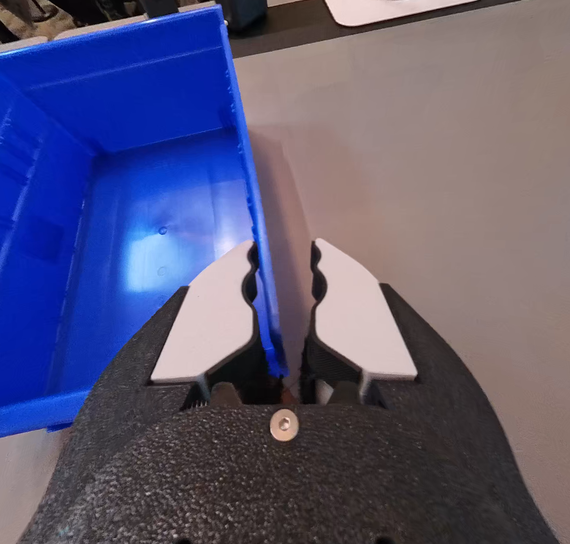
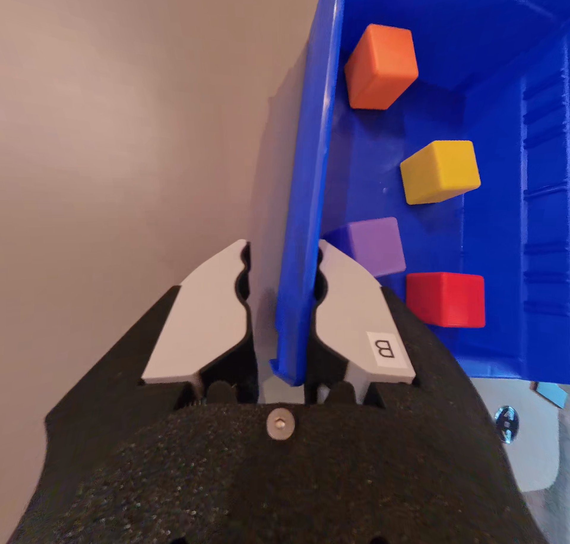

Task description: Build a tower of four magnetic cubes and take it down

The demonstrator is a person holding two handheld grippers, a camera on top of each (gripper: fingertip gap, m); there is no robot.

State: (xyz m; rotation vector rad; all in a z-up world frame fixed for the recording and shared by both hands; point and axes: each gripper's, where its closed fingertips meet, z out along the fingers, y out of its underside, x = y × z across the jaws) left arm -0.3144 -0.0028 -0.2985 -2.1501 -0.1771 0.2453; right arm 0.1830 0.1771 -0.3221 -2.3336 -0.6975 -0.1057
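Note:
Four cubes lie in a blue bin (image 2: 493, 50) in the right wrist view: orange (image 2: 381, 66), yellow (image 2: 439, 172), purple (image 2: 377, 246) and red (image 2: 444, 299). My right gripper (image 2: 283, 245) straddles the bin's left wall (image 2: 299, 251). The right pad (image 2: 320, 282) is against the wall, and a gap shows at the left pad. My left gripper (image 1: 283, 245) straddles the right wall (image 1: 265, 282) of a blue bin (image 1: 123, 97) whose visible floor is bare. That wall lies by the left pad (image 1: 251, 282), and a gap shows at the right pad. Neither gripper holds a cube.
The bins stand on a grey table (image 1: 431, 189). A white mat (image 1: 401, 4) with a clear glass item lies at the far right edge. Dark boxes (image 1: 243, 1) stand behind the bin. A metal screw piece (image 2: 505, 424) and a light-blue piece (image 2: 552, 395) are at the lower right. The left gripper's tips are roughly 55 centimetres from the right gripper's.

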